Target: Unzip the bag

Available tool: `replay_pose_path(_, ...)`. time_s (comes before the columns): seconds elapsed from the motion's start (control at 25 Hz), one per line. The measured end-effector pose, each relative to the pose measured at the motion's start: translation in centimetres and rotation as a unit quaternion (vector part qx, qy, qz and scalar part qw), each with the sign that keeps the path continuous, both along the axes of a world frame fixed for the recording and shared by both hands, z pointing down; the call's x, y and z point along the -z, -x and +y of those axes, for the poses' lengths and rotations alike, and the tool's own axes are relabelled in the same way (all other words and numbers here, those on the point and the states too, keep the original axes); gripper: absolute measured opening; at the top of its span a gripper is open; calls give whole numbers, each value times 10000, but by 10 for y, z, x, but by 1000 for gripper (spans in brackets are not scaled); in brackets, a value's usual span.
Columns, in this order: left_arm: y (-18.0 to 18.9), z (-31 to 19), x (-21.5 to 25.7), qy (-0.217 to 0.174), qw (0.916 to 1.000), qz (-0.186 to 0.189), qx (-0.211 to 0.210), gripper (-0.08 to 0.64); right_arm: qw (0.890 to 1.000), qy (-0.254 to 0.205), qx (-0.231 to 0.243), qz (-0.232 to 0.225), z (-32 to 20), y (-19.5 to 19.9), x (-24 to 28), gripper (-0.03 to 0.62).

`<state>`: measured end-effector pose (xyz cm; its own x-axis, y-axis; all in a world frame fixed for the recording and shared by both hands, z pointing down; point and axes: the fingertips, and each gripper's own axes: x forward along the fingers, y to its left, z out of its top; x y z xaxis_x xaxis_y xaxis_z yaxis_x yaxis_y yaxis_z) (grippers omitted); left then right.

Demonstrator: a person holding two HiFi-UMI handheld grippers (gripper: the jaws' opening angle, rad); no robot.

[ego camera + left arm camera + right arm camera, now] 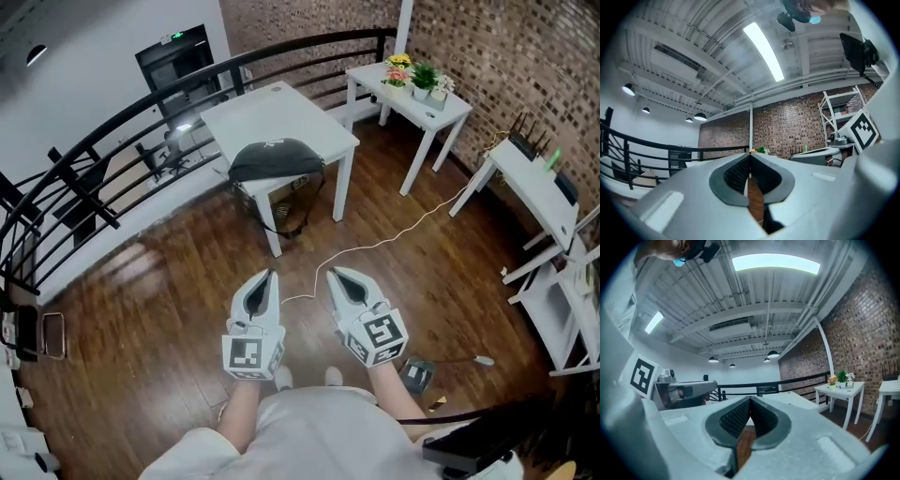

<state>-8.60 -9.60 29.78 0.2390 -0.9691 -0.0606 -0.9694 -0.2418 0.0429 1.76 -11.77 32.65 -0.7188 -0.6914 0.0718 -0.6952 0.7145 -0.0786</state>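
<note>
- On the white square counter [274,108], a black domed fabric bag [275,159] sits at the near edge.
- Pale grey left gripper [271,276] and right gripper [334,273]: ridged jaws together, nothing between them.

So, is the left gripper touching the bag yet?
Apart. The head view shows the left gripper, shut and empty, near the person, with a stretch of floor between it and the bag on the table.

Bag [275,159] zipper too small to make out.
</note>
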Motion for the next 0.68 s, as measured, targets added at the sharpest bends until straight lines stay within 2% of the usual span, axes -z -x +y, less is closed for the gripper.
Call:
replay_pose_path(0.32,47,17,-4,35,9998,78,198,18,9998,-173,9,80,9,30,13,-9)
replay_pose_path(0.68,56,26,-5,133,9999,20,-53,18,9999,-120,-98,17,13,46,16,-9)
